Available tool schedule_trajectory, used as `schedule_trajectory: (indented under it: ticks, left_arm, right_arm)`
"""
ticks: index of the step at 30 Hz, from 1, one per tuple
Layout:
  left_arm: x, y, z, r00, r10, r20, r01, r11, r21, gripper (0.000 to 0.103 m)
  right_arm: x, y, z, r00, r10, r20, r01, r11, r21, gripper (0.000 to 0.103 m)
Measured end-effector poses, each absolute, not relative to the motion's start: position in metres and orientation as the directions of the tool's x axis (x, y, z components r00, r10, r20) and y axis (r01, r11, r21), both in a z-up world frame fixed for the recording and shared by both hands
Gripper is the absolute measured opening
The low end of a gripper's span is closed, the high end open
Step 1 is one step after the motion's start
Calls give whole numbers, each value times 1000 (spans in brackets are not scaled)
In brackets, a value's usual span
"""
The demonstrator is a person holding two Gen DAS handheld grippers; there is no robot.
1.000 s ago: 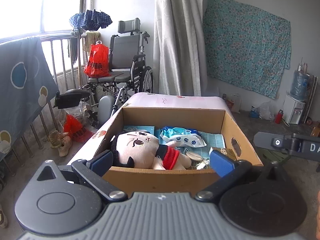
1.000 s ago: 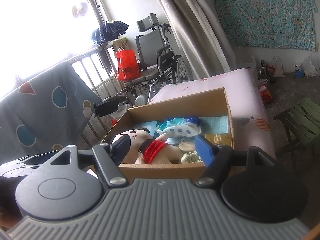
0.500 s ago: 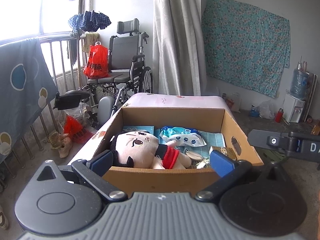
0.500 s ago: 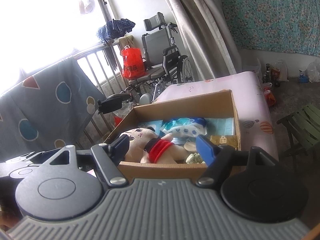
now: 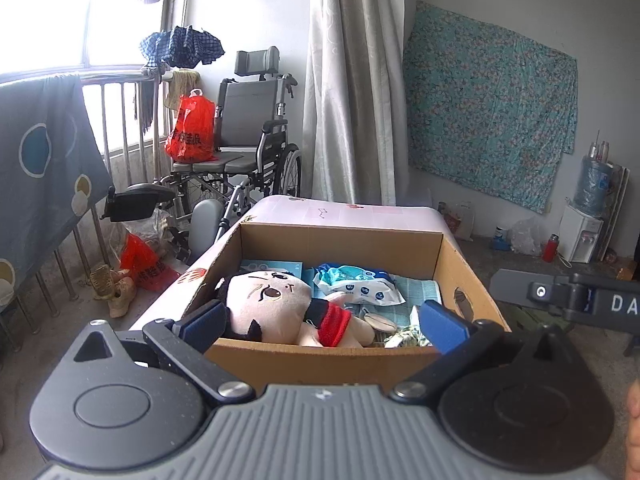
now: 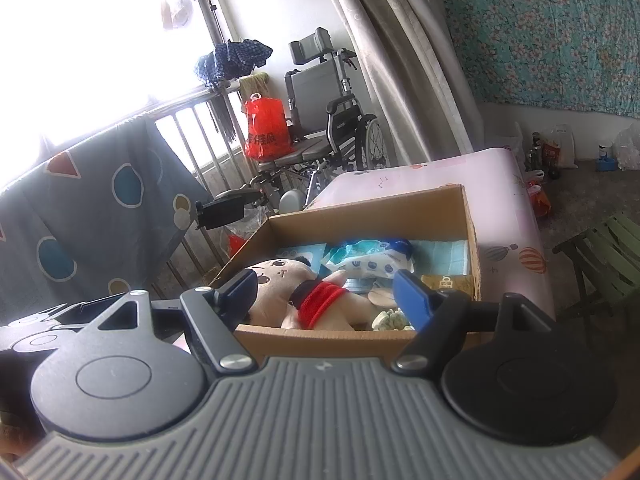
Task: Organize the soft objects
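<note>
A cardboard box [image 5: 320, 354] [image 6: 474, 248] rests on a pink mattress [image 5: 352, 212] [image 6: 508, 196]. Inside lies a plush doll [image 5: 272, 304] [image 6: 288, 284] with a red band, on its back. Beside it are a blue-white soft pack [image 5: 356, 284] [image 6: 372, 258] and small items. My left gripper [image 5: 320, 322] hovers open before the box's near wall, nothing between its blue pads. My right gripper [image 6: 326, 298] is open too, just short of the box, and holds nothing. The right gripper's body [image 5: 568, 298] shows at the right edge of the left wrist view.
A wheelchair [image 5: 248, 148] [image 6: 324, 120] with a red bag [image 5: 190, 132] stands behind the mattress by a railing. A dark patterned cloth [image 5: 36, 184] [image 6: 92, 220] hangs at left. A green stool [image 6: 604, 264] sits right of the mattress. A water dispenser [image 5: 588, 216] is far right.
Both grippers stay nearly in place before the box. The right wrist view has tilted slightly. Nothing in the box has moved.
</note>
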State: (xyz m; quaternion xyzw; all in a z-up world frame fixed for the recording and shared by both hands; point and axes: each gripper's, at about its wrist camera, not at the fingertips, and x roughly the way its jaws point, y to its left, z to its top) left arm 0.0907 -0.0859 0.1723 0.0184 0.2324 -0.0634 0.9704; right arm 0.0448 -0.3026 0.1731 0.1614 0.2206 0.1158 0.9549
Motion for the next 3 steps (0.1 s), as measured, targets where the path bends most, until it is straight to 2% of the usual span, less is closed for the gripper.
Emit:
schedule_trajectory:
  ticks: [3]
  left_arm:
    - [90,-84,171,875,-149,-460,163,987,-9,103]
  right_arm:
    - [45,-303,173,874,292,-390,-145,920,364,76]
